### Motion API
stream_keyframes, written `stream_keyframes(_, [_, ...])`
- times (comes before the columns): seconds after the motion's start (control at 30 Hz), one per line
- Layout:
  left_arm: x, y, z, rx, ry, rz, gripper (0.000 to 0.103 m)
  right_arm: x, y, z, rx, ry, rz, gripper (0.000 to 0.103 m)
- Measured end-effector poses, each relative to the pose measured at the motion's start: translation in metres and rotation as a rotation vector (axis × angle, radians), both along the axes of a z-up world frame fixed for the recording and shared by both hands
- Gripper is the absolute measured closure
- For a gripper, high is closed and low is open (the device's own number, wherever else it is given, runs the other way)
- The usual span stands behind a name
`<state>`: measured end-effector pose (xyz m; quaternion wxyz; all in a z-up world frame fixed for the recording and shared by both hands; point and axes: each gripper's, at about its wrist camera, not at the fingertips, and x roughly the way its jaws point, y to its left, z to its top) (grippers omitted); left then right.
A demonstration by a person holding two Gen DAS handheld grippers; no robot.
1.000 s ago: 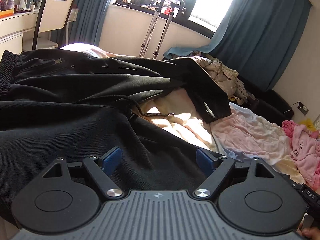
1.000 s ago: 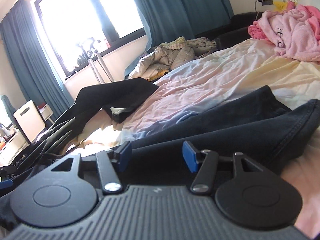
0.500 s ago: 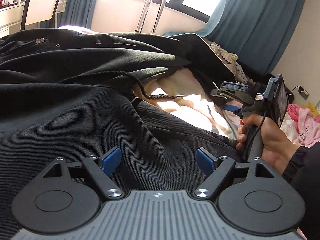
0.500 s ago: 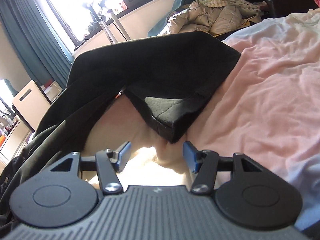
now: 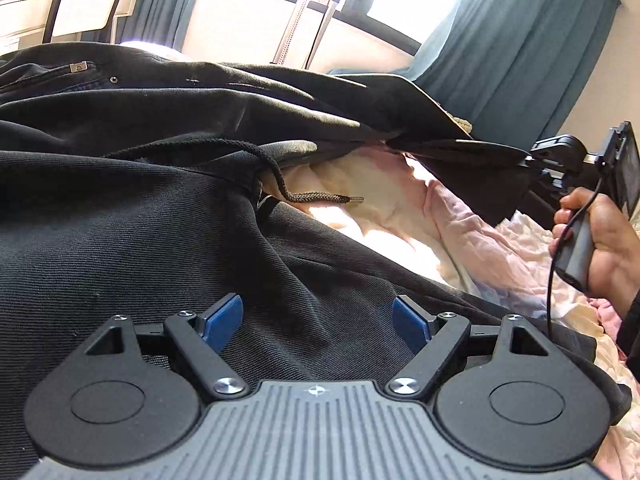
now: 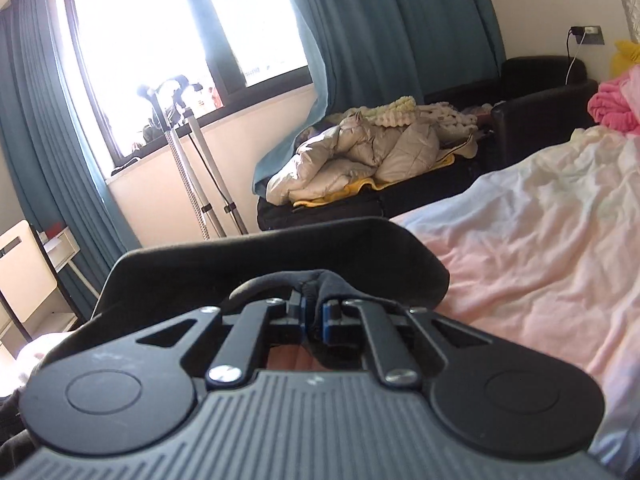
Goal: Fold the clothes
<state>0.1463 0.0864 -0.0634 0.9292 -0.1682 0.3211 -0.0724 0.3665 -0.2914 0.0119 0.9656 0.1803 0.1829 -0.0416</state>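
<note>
Bright window [image 6: 172,52] flanked by teal curtains [image 6: 384,28] above a cream wall [image 6: 160,200]. Black sofa [image 6: 532,92] beneath a wall socket [image 6: 591,35]; white chair [image 6: 24,276] at left; bed sheet [image 6: 552,248] pink and white, sunlit.

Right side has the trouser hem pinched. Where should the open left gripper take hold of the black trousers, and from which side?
Judging by the pose, take the waistband edge of the black trousers, by the drawstring. It forms a raised fold facing the left gripper, so come in straight ahead and low, jaws straddling the fold. The right gripper has just closed on the hem.
</note>
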Motion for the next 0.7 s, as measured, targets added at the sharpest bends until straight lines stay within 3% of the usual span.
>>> stream_keyframes(0.2, [-0.012, -0.007, 0.011, 0.026, -0.044, -0.008, 0.018, -0.044, -0.099, 0.079, -0.073, -0.06, -0.172, 0.095])
stream_keyframes(0.3, [-0.012, -0.01, 0.011, 0.028, -0.038, -0.006, 0.018, -0.067, -0.14, 0.089, -0.143, -0.061, -0.246, 0.095])
stream_keyframes(0.43, [-0.008, -0.014, 0.008, 0.035, -0.023, -0.006, 0.018, -0.088, -0.182, 0.047, -0.121, 0.069, -0.286, 0.095])
stream_keyframes(0.6, [-0.005, -0.014, 0.006, 0.036, -0.013, 0.0, 0.018, -0.093, -0.209, -0.036, 0.008, 0.368, -0.292, 0.095])
stream_keyframes(0.7, [-0.005, -0.015, 0.004, 0.044, -0.008, 0.001, 0.018, -0.089, -0.215, -0.035, 0.042, 0.383, -0.276, 0.095])
